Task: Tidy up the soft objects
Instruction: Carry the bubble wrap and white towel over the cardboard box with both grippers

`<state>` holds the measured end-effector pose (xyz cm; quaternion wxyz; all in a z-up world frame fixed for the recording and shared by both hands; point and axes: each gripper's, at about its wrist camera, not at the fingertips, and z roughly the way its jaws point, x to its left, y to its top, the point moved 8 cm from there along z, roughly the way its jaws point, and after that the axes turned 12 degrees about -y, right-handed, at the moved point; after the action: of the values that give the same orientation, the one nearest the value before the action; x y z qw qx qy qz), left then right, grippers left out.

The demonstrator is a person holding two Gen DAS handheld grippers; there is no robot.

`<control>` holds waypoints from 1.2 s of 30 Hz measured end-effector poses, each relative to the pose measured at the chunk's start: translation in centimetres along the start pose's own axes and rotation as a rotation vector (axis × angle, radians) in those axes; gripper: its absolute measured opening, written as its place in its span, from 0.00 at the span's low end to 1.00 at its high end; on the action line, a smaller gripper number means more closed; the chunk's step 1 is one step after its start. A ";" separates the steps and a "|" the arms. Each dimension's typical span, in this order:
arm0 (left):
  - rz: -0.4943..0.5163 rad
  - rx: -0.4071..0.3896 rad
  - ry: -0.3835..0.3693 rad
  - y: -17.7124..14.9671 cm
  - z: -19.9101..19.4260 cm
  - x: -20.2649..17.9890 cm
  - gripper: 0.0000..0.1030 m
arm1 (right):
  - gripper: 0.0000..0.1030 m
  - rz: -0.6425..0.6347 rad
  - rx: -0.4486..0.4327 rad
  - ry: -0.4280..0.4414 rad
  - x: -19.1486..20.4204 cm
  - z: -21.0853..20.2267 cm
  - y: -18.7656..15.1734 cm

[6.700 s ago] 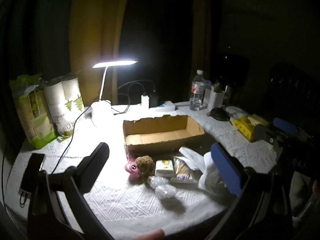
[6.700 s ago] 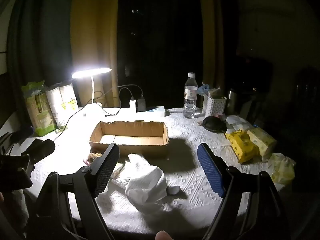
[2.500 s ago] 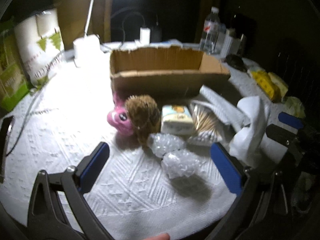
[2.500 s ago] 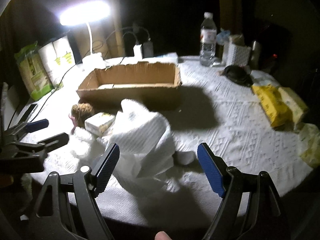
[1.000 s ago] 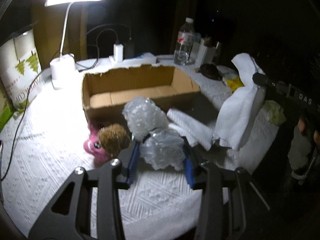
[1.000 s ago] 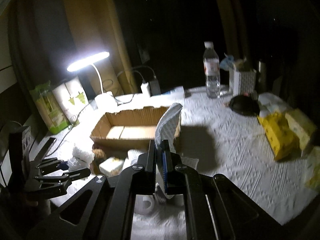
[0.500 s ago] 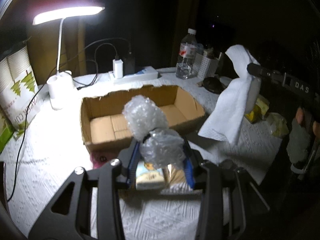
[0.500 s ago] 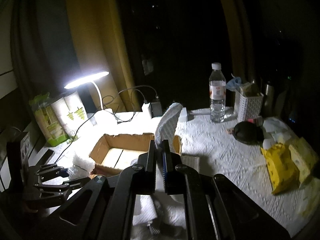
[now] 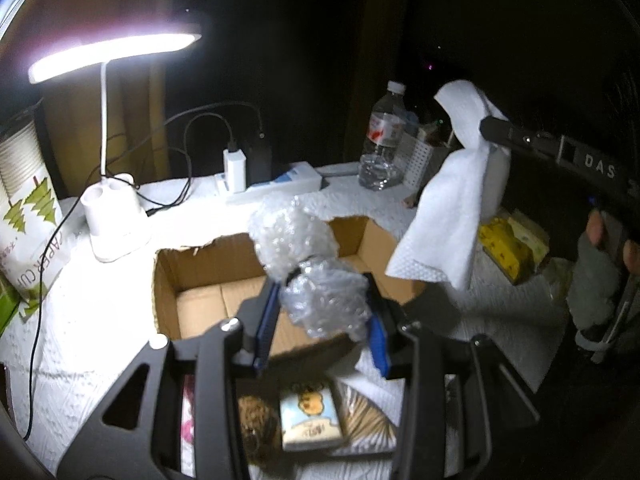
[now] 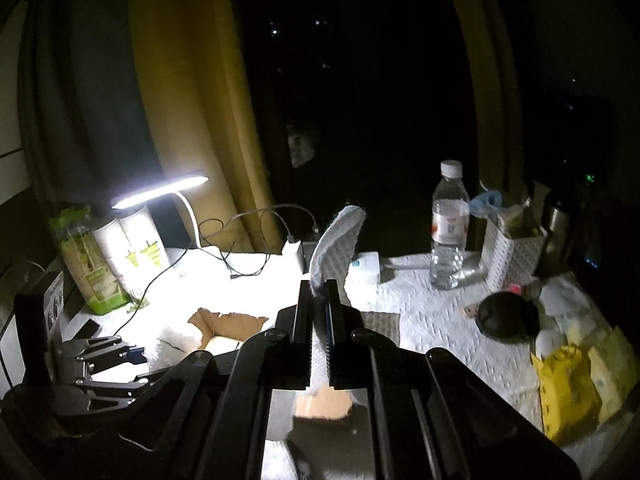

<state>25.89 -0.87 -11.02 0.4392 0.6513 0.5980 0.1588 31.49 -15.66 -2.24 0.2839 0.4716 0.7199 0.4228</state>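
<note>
Your left gripper [image 9: 320,320] pinches the crumpled clear bubble wrap wad [image 9: 308,264], hanging directly above the open brown cardboard box [image 9: 192,280], so it is the nearer one to drop. Your right gripper [image 10: 319,320] is clamped on the white paper towel sheet [image 9: 448,216], off beyond the box's right end

"DAS" on the right hand-held gripper [image 9: 496,128]; "PAPER CUP", partly cut off, on the paper-cup sleeve [image 9: 28,216].
</note>
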 end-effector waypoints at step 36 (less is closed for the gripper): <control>-0.083 0.258 -0.017 -2.8 11.9 0.2 0.40 | 0.08 0.005 0.336 0.089 0.6 10.2 -12.4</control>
<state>32.85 -5.55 -19.95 0.3628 0.6785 0.6362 0.0567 34.05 -14.07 -18.07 0.1679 0.4948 0.7912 0.3177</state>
